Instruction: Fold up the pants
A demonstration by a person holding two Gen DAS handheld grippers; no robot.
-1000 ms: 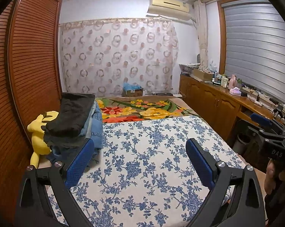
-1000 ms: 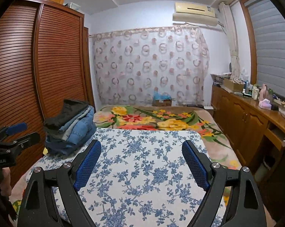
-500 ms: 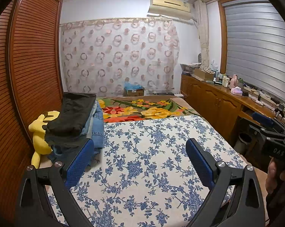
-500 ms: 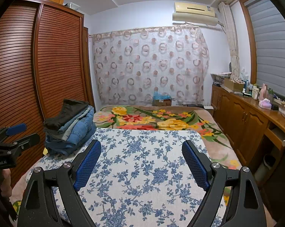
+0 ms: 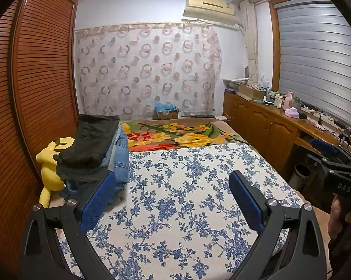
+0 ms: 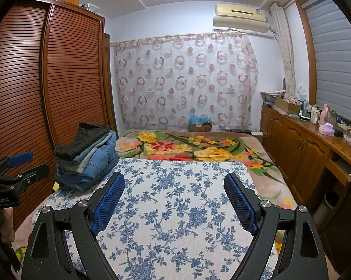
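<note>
A stack of folded pants (image 5: pixel 93 154), black on top and blue denim below, sits at the left edge of the blue-flowered bed cover (image 5: pixel 182 200). The stack also shows in the right wrist view (image 6: pixel 86 156). My left gripper (image 5: pixel 172 182) is open and empty above the near part of the cover, its left finger close beside the stack. My right gripper (image 6: pixel 174 184) is open and empty above the cover (image 6: pixel 175 210), to the right of the stack. The right gripper appears at the right edge of the left wrist view (image 5: pixel 334 163); the left gripper appears at the left edge of the right wrist view (image 6: pixel 14 170).
A yellow plush toy (image 5: pixel 50 163) lies between the stack and the wooden wardrobe (image 5: pixel 30 88). A bright floral blanket (image 5: pixel 175 136) covers the far end of the bed. Wooden cabinets (image 5: pixel 268 126) with clutter run along the right wall. A cardboard box (image 5: pixel 166 112) stands by the curtain.
Both views have shifted only slightly; the left gripper has drifted a little. Both grippers stay open and empty and the stack has not moved.
</note>
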